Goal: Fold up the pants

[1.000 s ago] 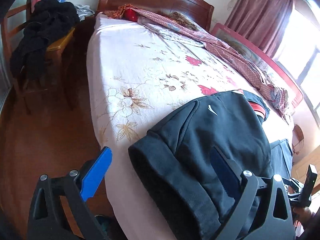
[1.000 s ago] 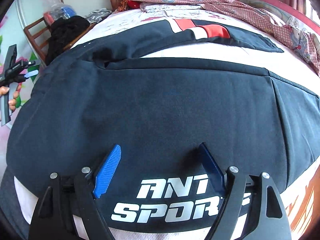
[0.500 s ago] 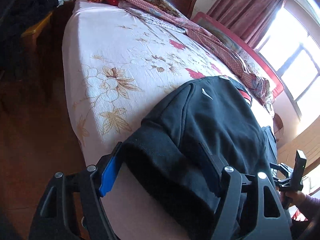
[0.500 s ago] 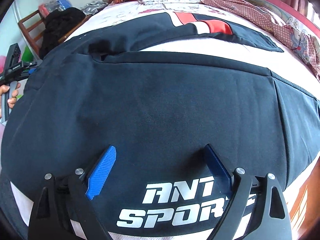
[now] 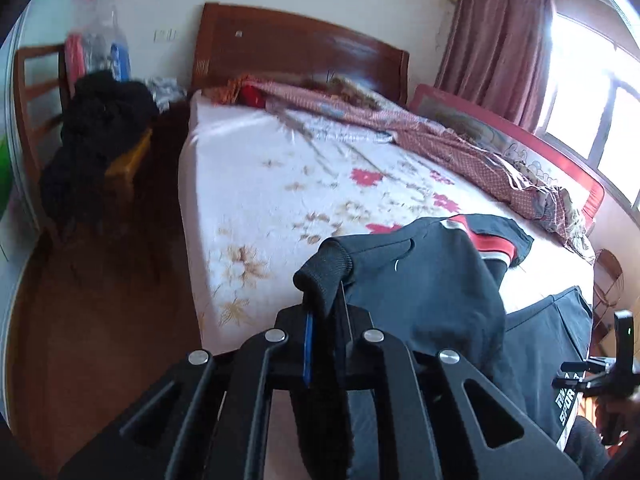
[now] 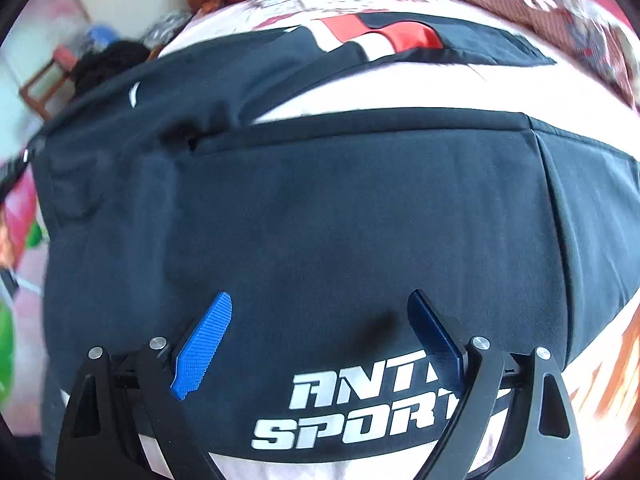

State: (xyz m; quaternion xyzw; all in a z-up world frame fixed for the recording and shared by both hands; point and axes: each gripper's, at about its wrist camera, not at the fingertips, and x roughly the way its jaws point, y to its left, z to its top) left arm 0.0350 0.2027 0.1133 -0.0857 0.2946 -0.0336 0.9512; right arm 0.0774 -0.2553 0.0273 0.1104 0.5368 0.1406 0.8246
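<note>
Your left gripper [image 5: 326,344] is clamped on the pants [image 5: 432,280] cuff while your right gripper [image 6: 320,344] hangs released, so the fold is just starting: next carry that cuff across toward the waistband.

Matte black left gripper [image 5: 326,322], two slotted triangular arms either side of the jaws, each pinned with round silver screws, a thin blue pad edge showing just left of the jaw line. Right gripper [image 6: 320,320] the same black frame and silver screws, with ribbed bright blue pads [image 6: 204,340] on both fingers.
</note>
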